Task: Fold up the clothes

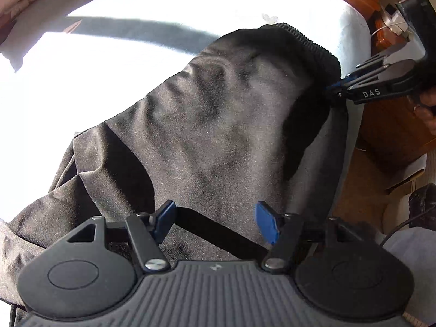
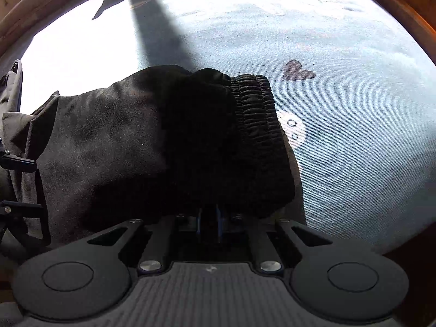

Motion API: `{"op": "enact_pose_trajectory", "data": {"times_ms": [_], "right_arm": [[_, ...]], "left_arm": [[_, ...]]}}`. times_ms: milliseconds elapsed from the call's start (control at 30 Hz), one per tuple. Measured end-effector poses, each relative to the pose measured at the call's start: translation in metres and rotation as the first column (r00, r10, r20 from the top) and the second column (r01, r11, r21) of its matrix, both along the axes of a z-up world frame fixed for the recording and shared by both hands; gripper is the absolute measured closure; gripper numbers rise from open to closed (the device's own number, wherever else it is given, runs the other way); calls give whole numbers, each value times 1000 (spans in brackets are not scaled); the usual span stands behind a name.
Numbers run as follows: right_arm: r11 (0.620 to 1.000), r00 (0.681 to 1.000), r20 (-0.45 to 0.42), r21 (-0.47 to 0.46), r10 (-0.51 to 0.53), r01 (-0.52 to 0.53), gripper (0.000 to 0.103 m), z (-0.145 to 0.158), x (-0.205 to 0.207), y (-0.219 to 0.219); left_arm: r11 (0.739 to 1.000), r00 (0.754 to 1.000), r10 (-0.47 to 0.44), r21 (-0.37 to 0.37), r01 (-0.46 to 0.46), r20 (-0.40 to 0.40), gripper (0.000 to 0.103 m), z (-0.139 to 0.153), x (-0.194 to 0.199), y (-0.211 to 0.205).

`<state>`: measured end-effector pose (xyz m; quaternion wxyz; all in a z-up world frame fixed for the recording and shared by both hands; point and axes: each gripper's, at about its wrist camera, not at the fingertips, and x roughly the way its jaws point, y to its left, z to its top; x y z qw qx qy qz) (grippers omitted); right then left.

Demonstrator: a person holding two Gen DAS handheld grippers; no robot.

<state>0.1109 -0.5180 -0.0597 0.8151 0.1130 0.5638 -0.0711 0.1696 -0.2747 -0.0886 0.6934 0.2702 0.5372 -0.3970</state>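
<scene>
Right wrist view: my right gripper [image 2: 208, 219] is clamped on the black trousers' [image 2: 114, 147] elastic waistband [image 2: 256, 114] near the bed's [image 2: 354, 150] edge; left gripper [image 1: 215, 222] hangs apart above the fabric. Next, I'd pinch there, then fold.

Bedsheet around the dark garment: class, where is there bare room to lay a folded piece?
Bare sheet lies right of the elastic waistband, around the heart print, and in the sunlit stretch beyond the dark garment. It is crowded at the near edge, where both grippers work.
</scene>
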Motion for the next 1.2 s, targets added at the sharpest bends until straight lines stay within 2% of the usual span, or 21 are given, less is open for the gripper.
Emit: {"op": "enact_pose_trajectory", "data": {"times_ms": [67, 100, 133, 200, 333, 400, 533, 567, 667, 733, 800, 867, 900, 967, 1067, 1133, 1200], "right_arm": [[1000, 1000, -19, -8, 1, -1, 103, 3, 1, 2], [1000, 1000, -22, -10, 5, -5, 101, 7, 3, 5], [1000, 1000, -24, -12, 9, -10, 94, 11, 5, 8], [999, 999, 8, -2, 36, -36, 89, 23, 8, 15], [993, 992, 44, 5, 114, -115, 86, 31, 25, 35], [988, 986, 62, 7, 153, -154, 85, 34, 34, 45], [993, 992, -26, -19, 120, -120, 85, 15, 41, 41], [994, 993, -49, -20, 107, -109, 85, 12, 39, 37], [992, 991, -32, -15, 129, -129, 84, 21, 37, 38], [989, 989, -18, -11, 144, -144, 84, 27, 36, 39], [981, 982, 36, 37, 187, -188, 84, 40, 42, 48], [968, 967, 91, 69, 236, -243, 84, 51, 51, 62], [952, 953, 124, 101, 276, -289, 84, 56, 60, 74], [920, 925, 177, 146, 337, -364, 84, 60, 76, 97], [855, 875, 232, 215, 424, -472, 84, 59, 102, 141], [801, 837, 267, 258, 477, -539, 84, 57, 117, 176], [773, 807, 265, 244, 528, -586, 84, 52, 128, 207]], "left_arm": [[997, 999, 40, 64, -41, 17, 38, -11, 3, 6], [996, 998, 50, 68, -52, 28, 38, -10, 5, 9], [996, 998, 59, 60, -61, 24, 38, -8, 7, 11], [996, 996, 82, 35, -83, 33, 38, 0, 12, 14], [996, 995, 85, -18, -84, 60, 38, 6, 23, 8], [995, 994, 96, -11, -95, 59, 38, 2, 27, 4], [986, 987, 164, 39, -164, 8, 37, -9, 24, 15], [983, 984, 179, 37, -179, 3, 38, -7, 23, 20], [975, 975, 218, 26, -219, 30, 39, 10, 18, 35], [959, 958, 283, 2, -283, 38, 41, 24, 20, 48], [924, 924, 382, -36, -381, 34, 42, 37, 27, 64], [875, 876, 481, -73, -478, 24, 42, 47, 35, 81], [845, 847, 531, -89, -528, 12, 42, 50, 39, 91], [765, 773, 634, -122, -632, -32, 42, 54, 48, 115], [655, 668, 732, -132, -744, -132, 42, 46, 62, 141], [594, 610, 771, -140, -792, -182, 42, 43, 68, 164], [554, 574, 790, -148, -819, -216, 42, 43, 71, 183]]}}
